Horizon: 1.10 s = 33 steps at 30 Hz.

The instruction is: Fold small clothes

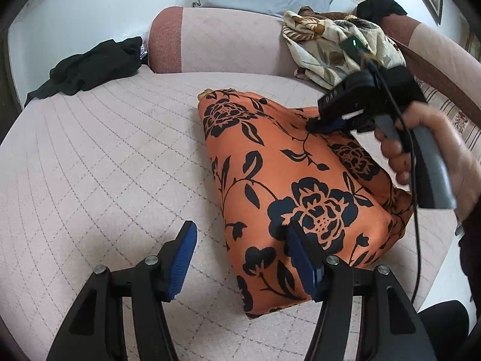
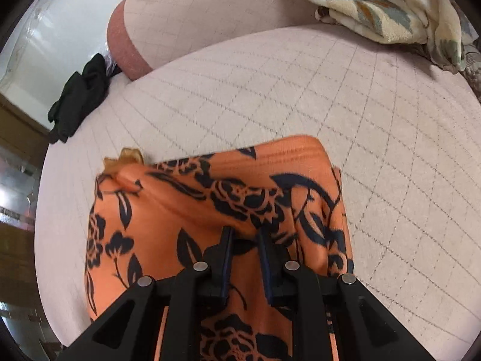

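Nearest the left wrist camera, the left gripper (image 1: 240, 255) is being held low over the pale quilted sofa seat (image 1: 99, 165), its blue-padded jaws spread wide with nothing between them; one pad is seen in front of the near edge of the orange garment printed with dark navy flowers (image 1: 279, 186), though contact cannot be confirmed. The garment is being kept on the seat, partly folded into a long tapering shape. The right gripper (image 2: 245, 234) is being pressed into the cloth from above, its jaws drawn close together on a raised ridge of the fabric, so a pinch on the garment is judged to be in place; in the left view this tool (image 1: 315, 126) is seen at the far right side of the cloth, held by the person's hand (image 1: 433, 150). The step in hand is judged to be a fold of the lifted side across the body of the garment. For the next move, the pinched fabric would need carrying over and laying flat, while the near edge is steadied or gripped by the free tool. A crumpled black garment (image 1: 87, 69) and a cream leaf-patterned cloth (image 1: 327, 45) are lying well apart, toward the backrest.
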### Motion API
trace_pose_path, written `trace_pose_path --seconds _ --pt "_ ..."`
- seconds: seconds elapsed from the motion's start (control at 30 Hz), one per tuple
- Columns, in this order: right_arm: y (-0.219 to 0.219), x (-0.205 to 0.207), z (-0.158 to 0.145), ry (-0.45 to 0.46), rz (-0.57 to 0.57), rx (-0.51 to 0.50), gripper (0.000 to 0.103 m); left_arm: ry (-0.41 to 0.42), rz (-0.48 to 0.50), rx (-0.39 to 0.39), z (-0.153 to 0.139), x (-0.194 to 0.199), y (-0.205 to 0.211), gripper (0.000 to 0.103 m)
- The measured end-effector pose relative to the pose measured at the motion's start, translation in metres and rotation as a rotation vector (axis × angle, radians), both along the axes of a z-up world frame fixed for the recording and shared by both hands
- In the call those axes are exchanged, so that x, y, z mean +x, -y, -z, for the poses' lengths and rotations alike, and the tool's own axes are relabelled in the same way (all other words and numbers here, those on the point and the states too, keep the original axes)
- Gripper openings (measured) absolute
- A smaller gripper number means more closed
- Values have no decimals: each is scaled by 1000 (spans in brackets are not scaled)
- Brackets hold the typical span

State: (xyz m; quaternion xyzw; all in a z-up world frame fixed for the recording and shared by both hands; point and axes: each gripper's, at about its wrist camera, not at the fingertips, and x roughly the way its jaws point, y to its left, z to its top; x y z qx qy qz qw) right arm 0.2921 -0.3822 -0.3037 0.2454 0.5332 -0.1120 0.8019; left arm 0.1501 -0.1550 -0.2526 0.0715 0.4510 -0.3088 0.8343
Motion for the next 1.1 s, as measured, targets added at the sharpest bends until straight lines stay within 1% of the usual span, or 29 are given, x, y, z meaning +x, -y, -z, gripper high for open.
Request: trace_pose_path --seconds 0.07,0.13,0.2,0.3,0.4,0.43,0.47,0.5,0.53,0.6,0.67,0.7,0.8,0.83,0.87,0.9,0.93,0.97,1.0,1.03,1.1 --pt "-7 6 -11 8 -10 -32 22 -3 0 2 0 0 -1 63" --pt "-17 8 -23 56 -54 -38 21 -2 2 3 1 0 -1 63" --pt "-33 14 -33 106 -124 12 21 -2 2 7 2 0 0 63" --pt "-54 29 -37 145 -179 55 21 1 3 11 3 0 2 64" --pt "-69 53 -24 133 -210 91 21 8 3 17 4 -1 2 64" --pt "-74 59 -13 111 -202 110 22 11 1 19 4 -1 2 64" --pt "-75 68 2 68 -189 126 23 11 -1 21 4 0 2 64" --pt "-74 74 13 50 -178 138 23 3 1 17 5 1 2 64" --pt "-72 74 14 90 -164 145 23 -5 0 14 5 1 1 64" --pt "-69 71 10 97 -164 163 23 -11 0 12 4 2 1 64" --pt "-61 56 2 116 -156 198 23 -14 -2 6 2 3 0 64" --pt "-56 47 -3 134 -147 205 23 -21 -5 -8 0 5 -1 64" --pt "-36 7 -24 209 -134 215 23 -42 -31 -94 -10 15 -10 64" --pt "-25 -16 -32 252 -112 230 24 -53 -43 -126 -13 21 -14 68" --pt "-13 -35 -37 284 -87 253 36 -73 -46 -158 -14 27 -17 73" --pt "-5 -47 -39 307 -66 276 50 -94 -45 -183 -14 32 -19 74" --pt "7 -68 -40 341 -26 308 86 -120 -52 -212 -14 39 -21 75" --pt "20 -89 -41 392 29 325 92 -137 -59 -230 -14 44 -22 75" --pt "28 -104 -41 431 73 324 92 -161 -61 -246 -12 50 -22 76" --pt "36 -117 -39 438 103 328 92 -188 -54 -253 -8 55 -20 78" --pt "52 -133 -25 413 139 387 92 -261 -48 -238 4 66 -14 79"
